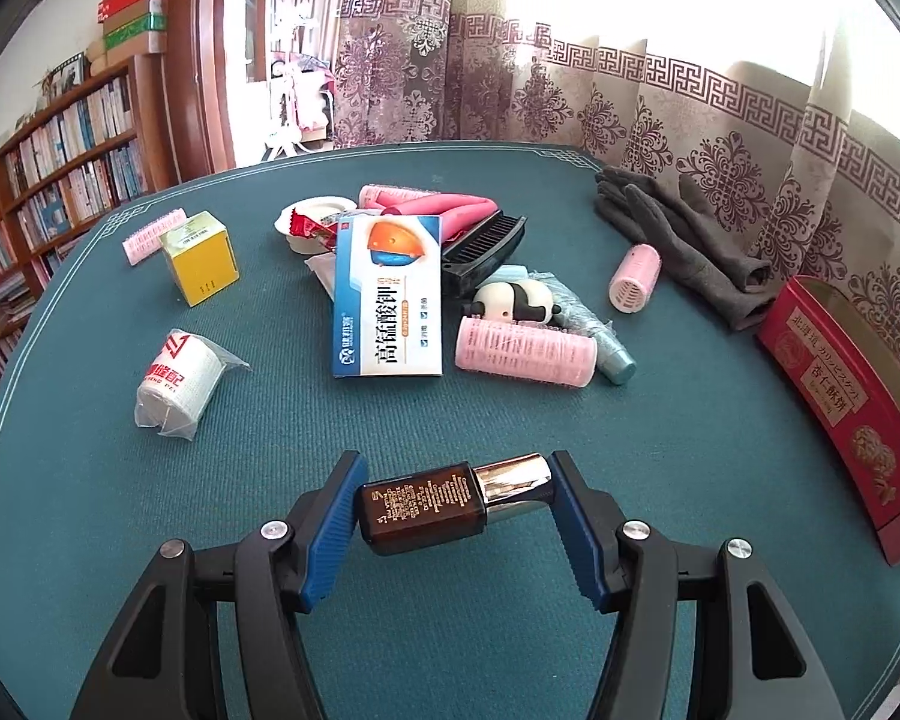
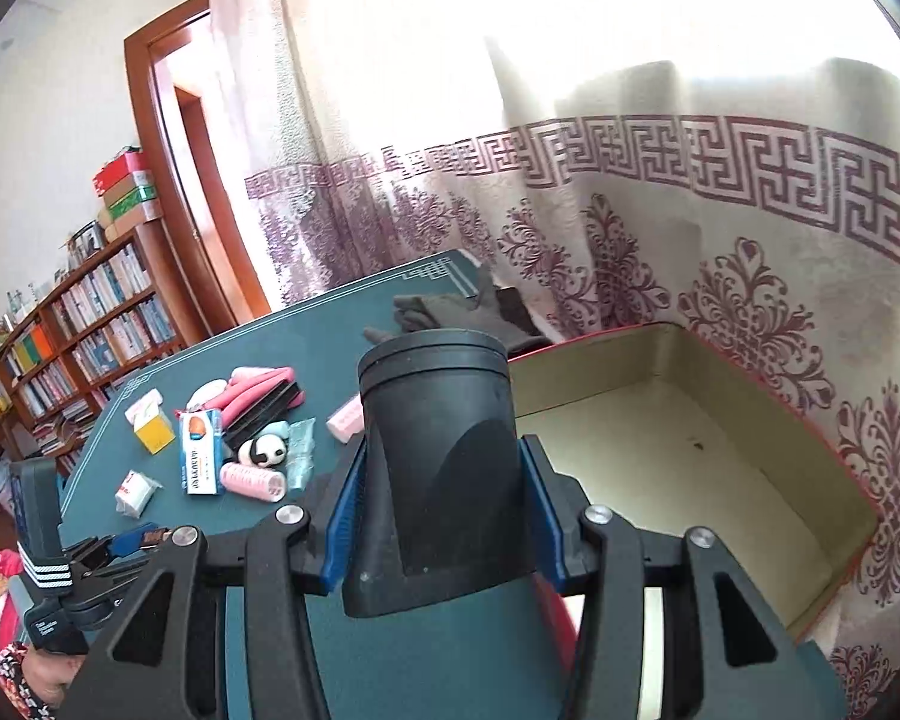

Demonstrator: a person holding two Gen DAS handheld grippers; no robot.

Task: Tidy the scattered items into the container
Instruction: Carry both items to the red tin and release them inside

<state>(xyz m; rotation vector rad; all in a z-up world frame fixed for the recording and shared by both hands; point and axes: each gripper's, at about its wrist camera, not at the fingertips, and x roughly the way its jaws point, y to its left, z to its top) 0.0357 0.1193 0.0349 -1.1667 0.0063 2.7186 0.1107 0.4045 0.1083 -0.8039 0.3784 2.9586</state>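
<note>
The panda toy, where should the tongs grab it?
Across the round middle of the panda toy, coming from above. It lies on its side, hemmed in by the pink roller in front and the black comb behind, so only the top is open.

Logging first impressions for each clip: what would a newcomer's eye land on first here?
Likely the two loaded tools: the left hand-held gripper clamps a small brown bottle with a silver cap low over the green table, and the right hand-held gripper holds a black nozzle-like piece beside the open red box. Beyond them, a clutter of pink hair rollers, a medicine box and a panda figure fills mid-table.
</note>
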